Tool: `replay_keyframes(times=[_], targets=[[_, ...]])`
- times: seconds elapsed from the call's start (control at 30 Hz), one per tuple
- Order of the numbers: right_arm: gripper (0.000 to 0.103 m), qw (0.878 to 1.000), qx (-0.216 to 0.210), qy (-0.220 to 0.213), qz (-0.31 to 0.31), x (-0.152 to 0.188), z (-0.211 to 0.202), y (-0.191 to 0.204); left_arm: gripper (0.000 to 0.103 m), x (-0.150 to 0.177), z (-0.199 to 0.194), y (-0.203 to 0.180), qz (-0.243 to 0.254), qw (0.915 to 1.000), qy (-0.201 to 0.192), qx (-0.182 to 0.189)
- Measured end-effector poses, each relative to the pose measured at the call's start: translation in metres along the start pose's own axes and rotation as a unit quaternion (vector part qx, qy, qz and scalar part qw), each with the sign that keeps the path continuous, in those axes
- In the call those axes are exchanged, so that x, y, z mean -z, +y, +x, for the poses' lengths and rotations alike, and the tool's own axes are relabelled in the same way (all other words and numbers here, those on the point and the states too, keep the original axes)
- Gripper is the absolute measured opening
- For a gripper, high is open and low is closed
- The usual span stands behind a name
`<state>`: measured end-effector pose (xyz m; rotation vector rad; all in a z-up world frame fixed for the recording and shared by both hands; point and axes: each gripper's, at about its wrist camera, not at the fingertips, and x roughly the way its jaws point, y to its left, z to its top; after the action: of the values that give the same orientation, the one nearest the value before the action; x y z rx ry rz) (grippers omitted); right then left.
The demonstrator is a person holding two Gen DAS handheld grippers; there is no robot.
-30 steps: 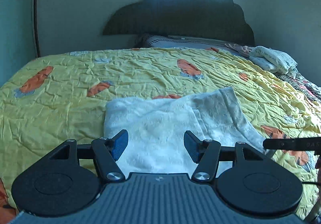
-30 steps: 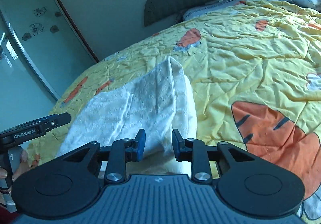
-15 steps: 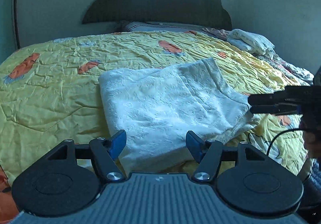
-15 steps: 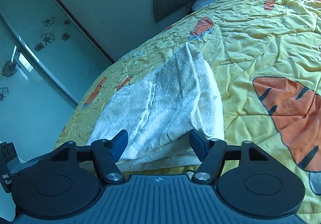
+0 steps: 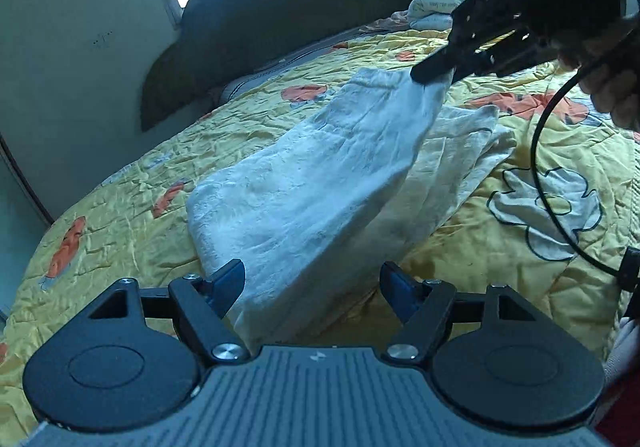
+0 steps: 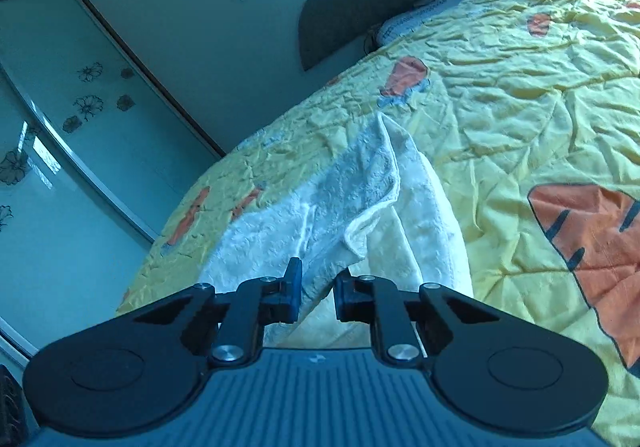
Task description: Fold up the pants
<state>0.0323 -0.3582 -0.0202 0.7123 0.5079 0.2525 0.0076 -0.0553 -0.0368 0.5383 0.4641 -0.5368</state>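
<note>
The white textured pants (image 5: pixel 320 183) lie folded on the yellow bedspread (image 5: pixel 120 207). My left gripper (image 5: pixel 312 283) is open, its fingers either side of the near edge of the pants, touching nothing I can see. My right gripper (image 6: pixel 316 287) is shut on the top layer of the pants (image 6: pixel 340 207) and lifts it off the layer below. It also shows in the left wrist view (image 5: pixel 432 73), holding a raised corner of the cloth.
The bedspread (image 6: pixel 520 95) has orange animal prints. A dark headboard (image 5: pixel 280 7) and a pillow stand at the far end. Folded bedding (image 5: pixel 436 7) lies at the far right. A sliding glass door (image 6: pixel 60 127) is left of the bed. A black cable (image 5: pixel 548 183) hangs at the right.
My right gripper has closed on the top layer of the pants and raised it. My left gripper has stayed open and swung to view the pants from the left.
</note>
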Motion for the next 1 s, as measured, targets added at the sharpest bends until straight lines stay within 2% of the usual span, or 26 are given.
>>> replay_keyframes(times=[0.2,0.37,0.47,0.53,0.67,0.83,0.9,0.93,0.97,1.0], targets=[[0.015,1.000,0.003,-0.017,-0.007,-0.006,-0.006,0.009,0.080,0.008,-0.005,0.032,-0.041,0.9990,0.011,-0.015],[0.015,0.999,0.035,-0.002,0.007,0.006,-0.009,-0.009,0.079,0.013,-0.012,0.047,-0.060,0.9979,0.014,0.017],[0.014,0.997,0.060,0.026,0.031,0.023,-0.001,-0.032,0.079,0.011,-0.017,0.064,-0.113,0.9907,0.002,0.075],[0.014,0.997,0.061,0.029,0.041,0.029,0.001,-0.038,0.080,0.002,-0.016,0.074,-0.155,0.9829,-0.010,0.098],[0.014,0.997,0.070,0.033,0.023,0.028,-0.001,-0.030,0.081,-0.025,0.006,0.081,-0.200,0.9755,-0.016,0.091],[0.014,0.996,0.054,0.034,0.065,0.030,-0.008,-0.040,0.079,-0.031,0.045,0.053,-0.157,0.9835,0.025,0.087],[0.015,0.995,0.042,0.040,0.082,0.026,-0.016,-0.045,0.078,-0.026,0.047,0.043,-0.139,0.9872,0.026,0.075],[0.020,0.995,0.048,0.033,0.080,0.022,-0.022,-0.044,0.078,-0.026,0.043,0.040,-0.130,0.9890,0.020,0.067],[0.023,0.995,0.075,0.018,0.056,0.018,-0.029,-0.036,0.078,-0.027,0.040,0.039,-0.124,0.9903,0.014,0.062],[0.023,0.992,0.125,-0.006,-0.001,0.012,-0.034,-0.021,0.080,-0.029,0.038,0.039,-0.122,0.9907,0.009,0.060]])
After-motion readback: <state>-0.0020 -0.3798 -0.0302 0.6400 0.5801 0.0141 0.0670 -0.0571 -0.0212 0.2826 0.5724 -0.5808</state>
